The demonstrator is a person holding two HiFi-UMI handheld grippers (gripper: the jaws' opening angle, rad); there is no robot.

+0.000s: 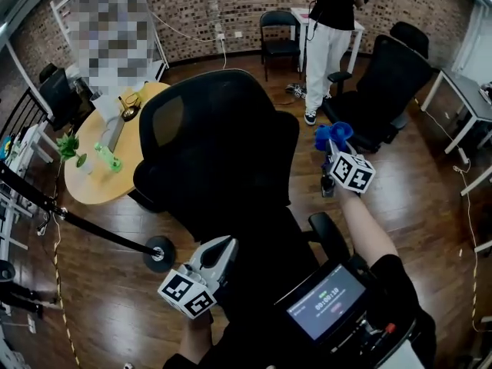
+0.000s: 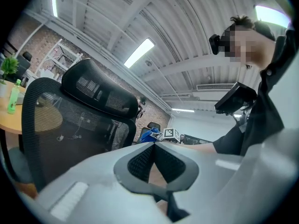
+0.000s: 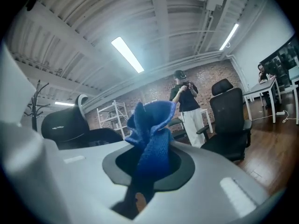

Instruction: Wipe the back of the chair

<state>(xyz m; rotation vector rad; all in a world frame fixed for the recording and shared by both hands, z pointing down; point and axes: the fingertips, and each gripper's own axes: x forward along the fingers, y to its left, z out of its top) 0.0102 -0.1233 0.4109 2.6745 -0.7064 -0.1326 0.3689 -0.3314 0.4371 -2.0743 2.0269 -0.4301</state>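
Your right hand-held gripper (image 1: 333,152) is clenched on a blue cloth (image 1: 332,134), which bunches up out of the jaws. You hold it up just right of the chair (image 1: 219,144), level with the upper part of the back, near its edge but apart from it. The chair is black mesh and stands in the middle of the floor, its back turned to you and its headrest (image 2: 100,90) on top.

Your left hand-held gripper (image 1: 225,250) sits low and near, at the foot of the chair's back. Its jaws are pressed together with nothing between them. Whether it touches the chair cannot be told.

Left of the chair and a little farther off is a round wooden surface (image 1: 92,183) with a green bottle (image 1: 108,157) lying on it. At the far right stands a second chair (image 1: 388,83), also black, and a person (image 1: 330,29) stands just left of it by the brick wall.
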